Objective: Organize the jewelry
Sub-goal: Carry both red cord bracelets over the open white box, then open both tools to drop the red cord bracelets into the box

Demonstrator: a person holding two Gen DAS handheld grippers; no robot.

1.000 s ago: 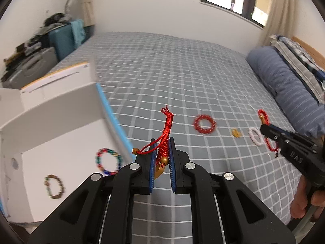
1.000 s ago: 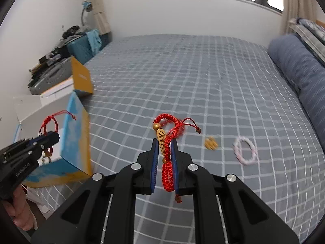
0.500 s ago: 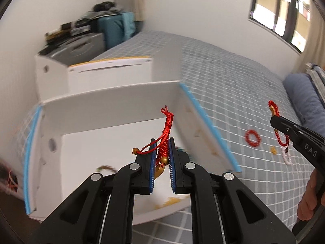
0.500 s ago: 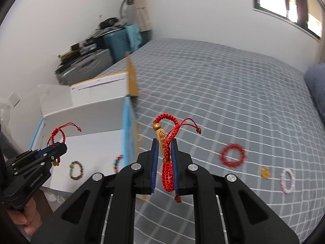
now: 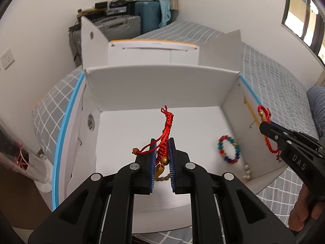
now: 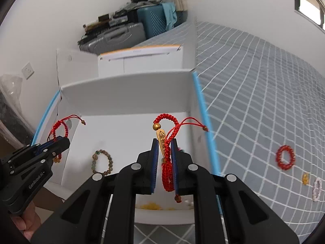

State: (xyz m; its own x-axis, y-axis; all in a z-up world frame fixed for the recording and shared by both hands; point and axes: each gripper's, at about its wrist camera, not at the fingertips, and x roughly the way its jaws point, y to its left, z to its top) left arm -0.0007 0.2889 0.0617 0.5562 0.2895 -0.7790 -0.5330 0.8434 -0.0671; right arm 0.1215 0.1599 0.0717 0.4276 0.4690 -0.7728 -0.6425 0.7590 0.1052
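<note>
Each hand-held gripper is clamped on a red braided bracelet: the left hand-held gripper (image 5: pixel 161 150) pinches one bracelet (image 5: pixel 165 136), the right hand-held gripper (image 6: pixel 164 152) another (image 6: pixel 167 142), both above the open white box (image 5: pixel 162 87) on the bed (image 6: pixel 264 101).

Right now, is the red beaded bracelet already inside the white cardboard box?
No, the red beaded bracelet lies on the grey checked bedspread, outside the white cardboard box.

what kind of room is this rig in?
Most likely a home bedroom. The white box sits on a bed with a grey checked cover, a blue-grey bolster pillow lies along its side, and suitcases are stacked in the corner by the wall.
</note>
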